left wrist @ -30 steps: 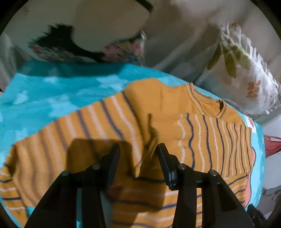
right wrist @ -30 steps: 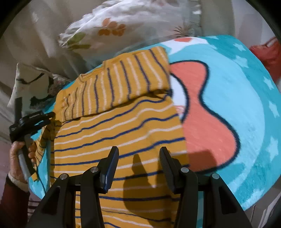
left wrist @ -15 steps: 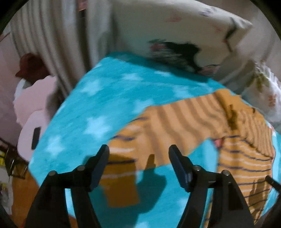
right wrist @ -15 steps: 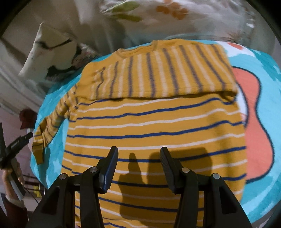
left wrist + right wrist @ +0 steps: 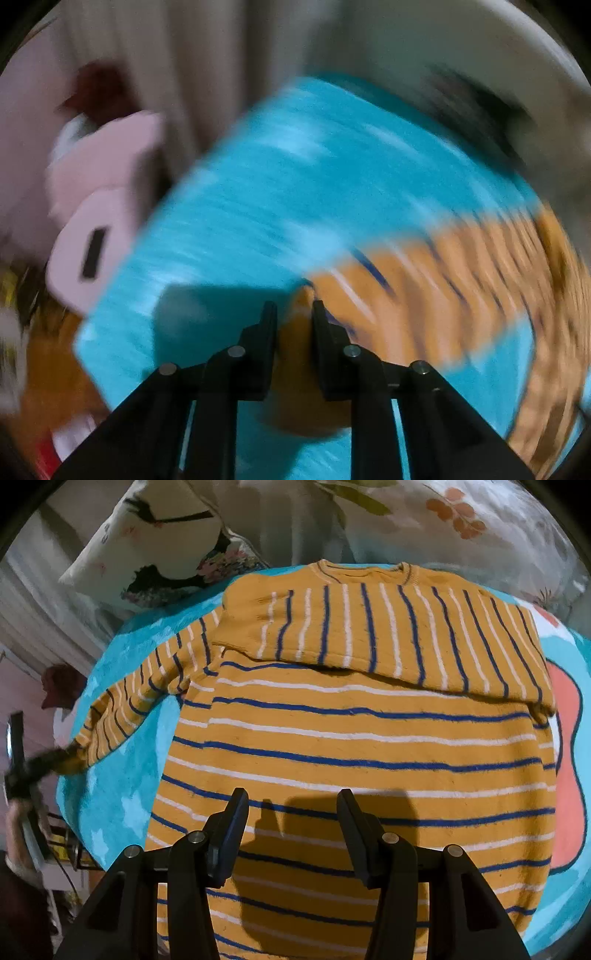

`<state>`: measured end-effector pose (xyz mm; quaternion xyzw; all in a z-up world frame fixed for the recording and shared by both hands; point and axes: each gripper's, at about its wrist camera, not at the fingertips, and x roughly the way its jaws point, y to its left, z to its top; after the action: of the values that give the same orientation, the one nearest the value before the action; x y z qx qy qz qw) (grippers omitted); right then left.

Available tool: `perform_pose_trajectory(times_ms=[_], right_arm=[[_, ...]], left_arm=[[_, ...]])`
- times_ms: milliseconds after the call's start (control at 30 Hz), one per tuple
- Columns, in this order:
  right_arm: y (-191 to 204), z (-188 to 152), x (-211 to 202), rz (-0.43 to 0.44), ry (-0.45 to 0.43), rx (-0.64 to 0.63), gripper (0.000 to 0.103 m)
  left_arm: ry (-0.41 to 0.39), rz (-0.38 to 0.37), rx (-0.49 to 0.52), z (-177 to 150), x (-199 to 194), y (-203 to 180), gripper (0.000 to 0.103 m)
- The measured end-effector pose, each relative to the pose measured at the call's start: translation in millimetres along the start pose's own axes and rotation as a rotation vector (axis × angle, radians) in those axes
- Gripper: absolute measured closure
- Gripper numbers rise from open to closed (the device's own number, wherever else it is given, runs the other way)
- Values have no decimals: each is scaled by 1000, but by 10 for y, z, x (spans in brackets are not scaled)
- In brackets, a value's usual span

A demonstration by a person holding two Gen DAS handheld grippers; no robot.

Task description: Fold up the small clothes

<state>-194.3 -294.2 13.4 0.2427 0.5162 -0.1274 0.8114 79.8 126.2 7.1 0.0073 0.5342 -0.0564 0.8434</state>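
Note:
An orange sweater point(image 5: 351, 738) with blue and white stripes lies flat on a turquoise blanket point(image 5: 122, 794). Its right sleeve is folded across the chest. Its left sleeve point(image 5: 147, 694) stretches out to the left. My left gripper point(image 5: 294, 314) is shut on the cuff of that sleeve point(image 5: 424, 288); the left wrist view is blurred by motion. It also shows at the far left of the right wrist view point(image 5: 70, 757). My right gripper point(image 5: 291, 812) is open and empty above the sweater's lower body.
Floral pillows point(image 5: 443, 520) and a white pillow point(image 5: 159, 542) lie behind the sweater. A pink object point(image 5: 92, 221) stands beside the bed's left edge. The blanket has a coral patch point(image 5: 565, 775) at the right.
My left gripper has swung left from the sweater's middle to the end of the left sleeve and closed on the cuff. My right gripper has shifted toward the sweater's middle, still open.

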Motion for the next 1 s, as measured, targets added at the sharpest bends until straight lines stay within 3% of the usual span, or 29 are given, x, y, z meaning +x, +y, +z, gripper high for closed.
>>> perform_pose_trajectory(times_ms=[100,167,233,367,567,767,900,933,1000], right_arm=[[235,63,50,-1,7,-60,49],[508,168,81,41,8,-121,49],[820,264,128,90,11,-186,49],[1727,415,359,229,47,-365,49],[3162,301,923,338,127,-663,44],[4156,-124,1333,263,78,-973,38],[4416,-243,1594,217,67,-1025,37],[4415,-242,1611,216,51,-1019,39],[4436,-192,1611,211,37,-980,67]], left_arm=[[-39,11,-160,204,-46,424,75],[-61,-2,-197,210,-137,573,72],[-80,-22,-217,137,-265,662,57],[-93,-32,-238,-190,-503,775,49],[-59,-47,-319,-716,-701,1016,48],[-35,17,-363,-1258,-907,1251,45],[-29,35,-406,-1466,-975,1401,45],[-32,37,-417,-1498,-993,1426,45],[-37,40,-438,-1548,-1035,1479,45]])
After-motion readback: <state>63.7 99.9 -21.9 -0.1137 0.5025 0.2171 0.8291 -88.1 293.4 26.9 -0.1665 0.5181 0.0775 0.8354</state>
